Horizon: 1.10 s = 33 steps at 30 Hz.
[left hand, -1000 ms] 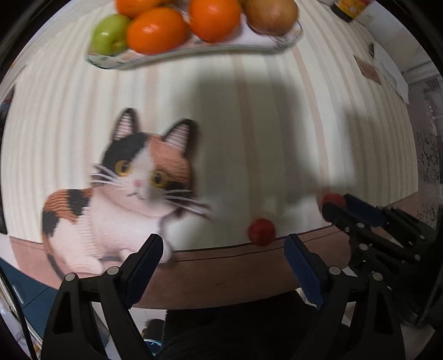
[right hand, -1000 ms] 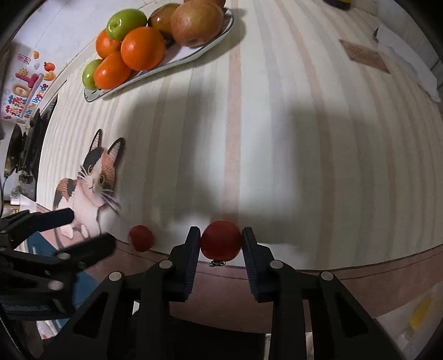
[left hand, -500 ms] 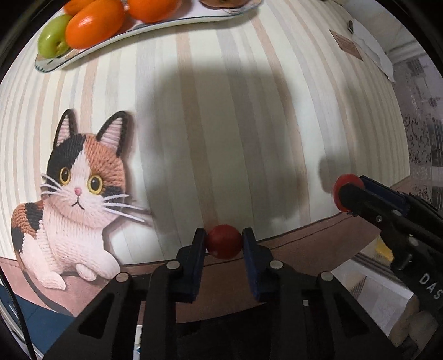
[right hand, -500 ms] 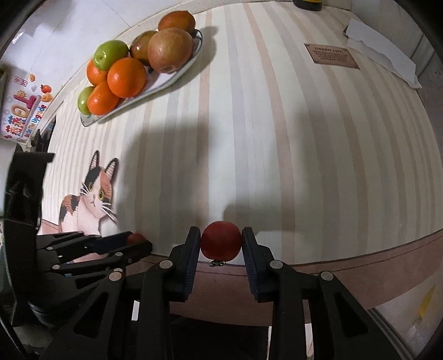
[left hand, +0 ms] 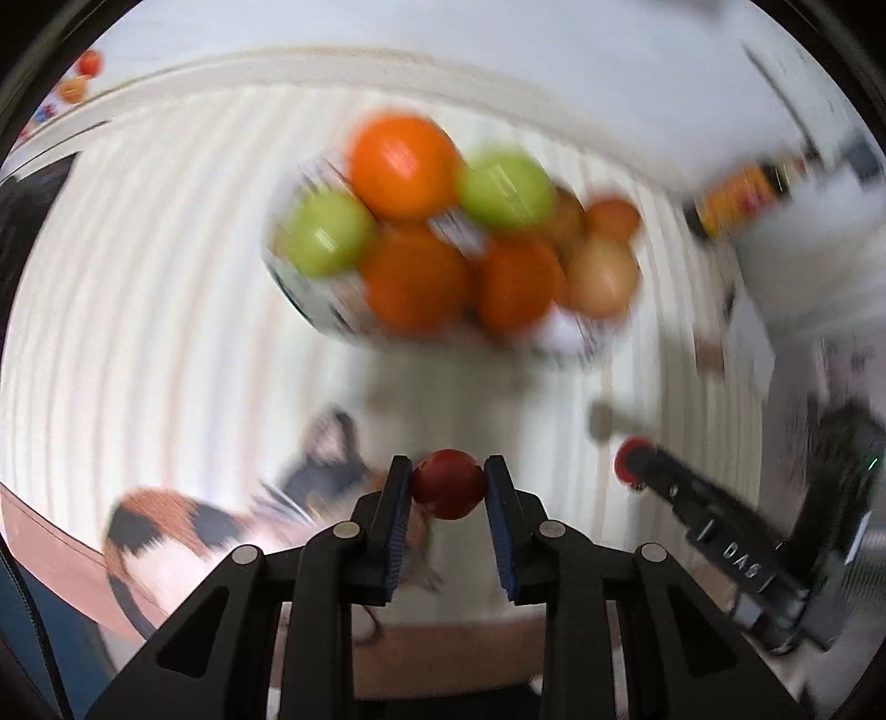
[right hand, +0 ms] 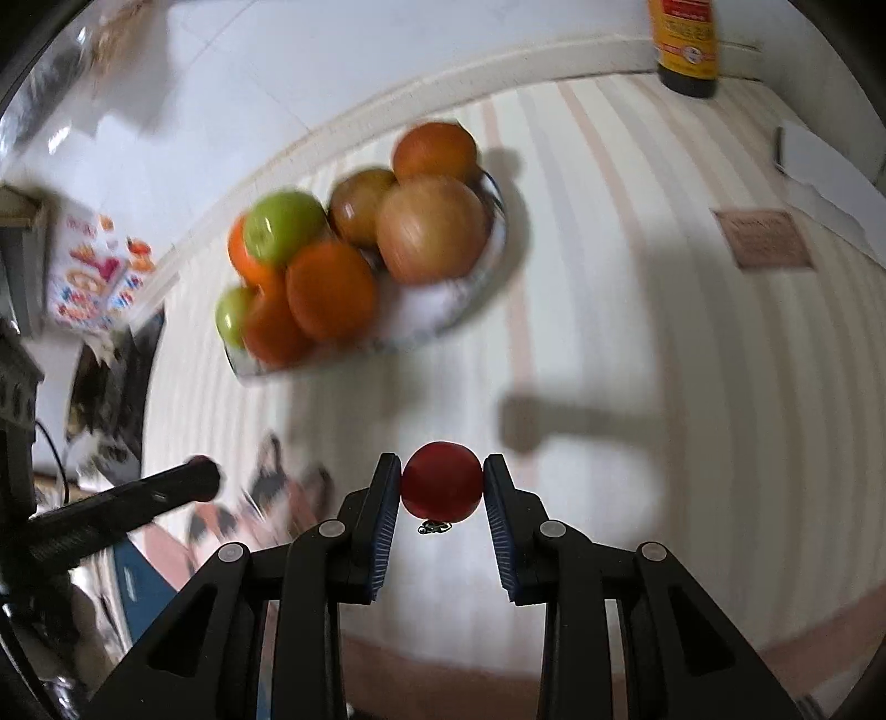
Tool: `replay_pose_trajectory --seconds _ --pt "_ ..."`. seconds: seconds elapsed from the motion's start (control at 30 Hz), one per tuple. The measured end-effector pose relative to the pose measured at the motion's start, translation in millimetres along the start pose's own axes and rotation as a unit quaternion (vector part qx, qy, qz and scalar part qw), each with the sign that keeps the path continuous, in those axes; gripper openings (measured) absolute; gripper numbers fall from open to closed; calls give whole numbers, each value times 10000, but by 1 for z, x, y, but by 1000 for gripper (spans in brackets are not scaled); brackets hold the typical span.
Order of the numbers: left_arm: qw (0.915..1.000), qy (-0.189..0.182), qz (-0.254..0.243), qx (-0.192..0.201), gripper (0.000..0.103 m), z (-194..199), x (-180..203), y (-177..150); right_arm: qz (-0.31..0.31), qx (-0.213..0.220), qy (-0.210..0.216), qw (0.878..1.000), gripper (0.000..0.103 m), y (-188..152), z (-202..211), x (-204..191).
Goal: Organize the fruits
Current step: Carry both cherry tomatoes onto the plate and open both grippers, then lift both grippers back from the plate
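My left gripper (left hand: 447,483) is shut on a small red tomato (left hand: 447,484) and holds it above the table. My right gripper (right hand: 442,482) is shut on a second small red tomato (right hand: 441,481), also held in the air. The right gripper also shows at the right of the left wrist view (left hand: 631,462). The left gripper also shows at the left of the right wrist view (right hand: 196,477). Ahead of both stands the fruit plate (right hand: 493,266), also in the left wrist view (left hand: 581,340). It is piled with oranges (left hand: 401,166), green apples (left hand: 504,191) and brownish apples (right hand: 432,230). Both views are blurred.
The striped tablecloth (right hand: 692,387) has a cat picture (left hand: 183,531) near the front edge. A dark sauce bottle (right hand: 685,47) stands at the back by the wall. A brown card (right hand: 761,238) and white paper (right hand: 819,166) lie at the right.
Both grippers have lifted with their tomatoes and swung toward the fruit plate, which now sits nearer the middle of both views. One second ago the left gripper was open.
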State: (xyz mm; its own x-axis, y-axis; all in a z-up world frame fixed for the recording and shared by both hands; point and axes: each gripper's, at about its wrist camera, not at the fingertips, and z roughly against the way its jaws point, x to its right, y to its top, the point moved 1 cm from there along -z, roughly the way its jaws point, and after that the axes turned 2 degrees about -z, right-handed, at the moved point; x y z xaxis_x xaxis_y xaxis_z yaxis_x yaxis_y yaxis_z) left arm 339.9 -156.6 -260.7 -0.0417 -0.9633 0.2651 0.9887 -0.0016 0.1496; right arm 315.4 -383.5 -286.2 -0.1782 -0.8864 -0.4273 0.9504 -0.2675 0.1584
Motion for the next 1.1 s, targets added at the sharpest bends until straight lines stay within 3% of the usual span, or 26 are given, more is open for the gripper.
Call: replay_pose_trajectory --seconds 0.1,0.3,0.57,0.7,0.73,0.77,0.8,0.87,0.9,0.97,1.03,1.1 --pt "9986 -174 480 118 24 -1 -34 33 -6 126 81 9999 33 22 -13 -11" --pt "9919 -537 1150 99 24 -22 -78 58 114 168 -85 9998 33 46 -42 -23" --pt "9884 -685 1358 -26 25 -41 -93 65 356 269 -182 9988 34 55 -53 -30" --pt "9887 -633 1361 -29 27 -45 -91 67 300 230 2 9993 36 58 -58 -29" --pt "9892 -564 1350 -4 31 -45 -90 68 262 188 29 9995 40 59 -60 -29" --pt "9899 -498 1328 -14 33 -46 -87 69 238 178 21 9996 51 59 -60 -28" --pt "9908 -420 1284 -26 34 -45 -86 69 226 212 76 9995 69 61 -59 -29" --pt "9920 -294 1227 -41 36 -44 -84 70 204 273 50 9994 87 61 -53 -30" --pt "9929 -155 1178 -39 39 -41 -83 69 192 293 9 9994 88 61 -50 -31" --pt "9954 134 941 81 75 -31 -77 66 217 340 -157 9991 89 60 -39 -33" --pt "9958 552 698 209 92 -20 -71 61 279 369 -578 9973 95 60 -30 -36" --pt "9951 778 492 354 93 -7 -65 54 361 436 -811 9951 95 60 -19 -40"
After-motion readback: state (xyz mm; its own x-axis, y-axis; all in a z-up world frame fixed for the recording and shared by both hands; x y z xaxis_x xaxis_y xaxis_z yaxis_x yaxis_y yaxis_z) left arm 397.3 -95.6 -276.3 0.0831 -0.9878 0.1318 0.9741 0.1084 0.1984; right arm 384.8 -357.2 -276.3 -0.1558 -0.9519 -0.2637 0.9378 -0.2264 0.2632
